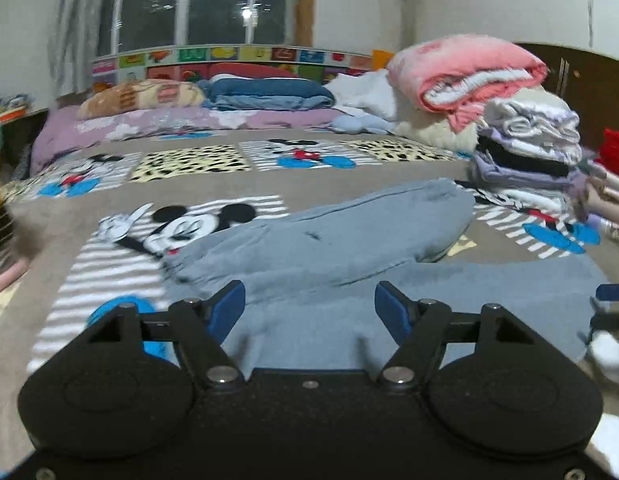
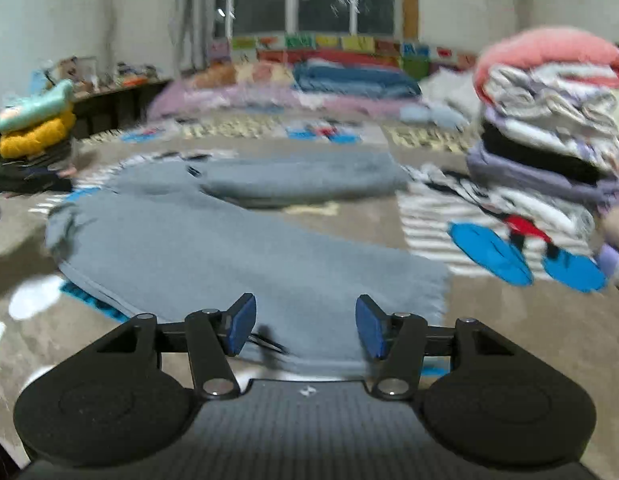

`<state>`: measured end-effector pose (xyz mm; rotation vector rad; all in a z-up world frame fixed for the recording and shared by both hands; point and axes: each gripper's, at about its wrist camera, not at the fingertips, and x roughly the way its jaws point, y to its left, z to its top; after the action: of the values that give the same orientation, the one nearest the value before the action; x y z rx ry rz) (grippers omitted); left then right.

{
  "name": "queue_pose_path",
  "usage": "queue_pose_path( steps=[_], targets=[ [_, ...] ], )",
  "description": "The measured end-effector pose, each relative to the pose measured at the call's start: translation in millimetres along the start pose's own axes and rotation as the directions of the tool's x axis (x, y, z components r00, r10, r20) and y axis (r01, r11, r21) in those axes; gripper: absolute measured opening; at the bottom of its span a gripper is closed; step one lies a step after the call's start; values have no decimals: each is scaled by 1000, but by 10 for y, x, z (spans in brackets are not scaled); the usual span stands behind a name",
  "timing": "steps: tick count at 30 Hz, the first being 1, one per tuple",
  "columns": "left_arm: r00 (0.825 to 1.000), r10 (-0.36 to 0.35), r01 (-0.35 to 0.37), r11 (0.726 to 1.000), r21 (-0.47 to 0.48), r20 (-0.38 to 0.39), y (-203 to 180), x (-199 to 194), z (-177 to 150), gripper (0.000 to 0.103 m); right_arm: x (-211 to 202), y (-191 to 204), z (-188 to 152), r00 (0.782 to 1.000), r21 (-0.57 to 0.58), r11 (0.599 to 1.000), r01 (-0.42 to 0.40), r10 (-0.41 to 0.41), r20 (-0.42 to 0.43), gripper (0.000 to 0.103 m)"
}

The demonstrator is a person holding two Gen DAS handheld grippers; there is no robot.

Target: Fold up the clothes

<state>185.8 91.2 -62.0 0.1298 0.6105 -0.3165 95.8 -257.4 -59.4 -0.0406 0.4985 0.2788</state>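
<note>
A pair of light blue-grey trousers lies spread on the cartoon-print bedspread, one leg bent back toward the far side. My left gripper hovers open just above the near part of the trousers, nothing between its blue pads. In the right wrist view the same trousers stretch from the left to the near edge, and my right gripper is open over the hem end of one leg. The right gripper's tip shows at the right edge of the left wrist view.
A tall stack of folded clothes stands on the bed at the right, also seen as a stack in the right wrist view. Rolled pink blanket, pillows and blue bedding lie at the back. Yellow and mint folded items sit at the left.
</note>
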Motion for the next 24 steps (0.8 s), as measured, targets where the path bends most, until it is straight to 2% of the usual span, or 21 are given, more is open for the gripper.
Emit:
queue_pose_path(
  steps=[5,7,10,12,14,15,17,19,22,24],
  targets=[
    [997,10,-8,1000,27,-77,-53,315,93,71,132,422,-65,993,-150,984,-98,107,56,57],
    [995,12,-8,999,41,-100,-71,416,124,71,235,538,-106,989,-198,970,-138,146,25,61],
    [998,1,3,997,71,-65,-70,326,120,71,329,639,-124,983,-239,954,-182,176,-46,61],
    [1000,16,-15,999,36,-12,-13,204,200,66,303,683,-50,979,-243,949,-204,197,-51,61],
    [997,54,-51,997,-59,48,91,106,377,60,271,735,76,969,-219,944,-246,246,-31,60],
    [996,62,-53,990,-127,65,170,93,476,58,259,794,145,963,-218,939,-266,271,-12,60],
    [996,43,-29,981,-193,72,245,133,636,54,329,949,250,941,-244,913,-327,339,10,61],
    [997,59,-50,985,-164,51,224,268,830,54,439,1102,317,914,-268,882,-387,405,14,61],
    [996,94,-94,992,-89,-4,187,550,1044,48,638,1265,297,882,-251,852,-460,471,-19,61],
    [995,81,-84,995,-57,-55,180,764,1127,47,694,1271,273,866,-223,840,-494,498,-42,61]
  ],
)
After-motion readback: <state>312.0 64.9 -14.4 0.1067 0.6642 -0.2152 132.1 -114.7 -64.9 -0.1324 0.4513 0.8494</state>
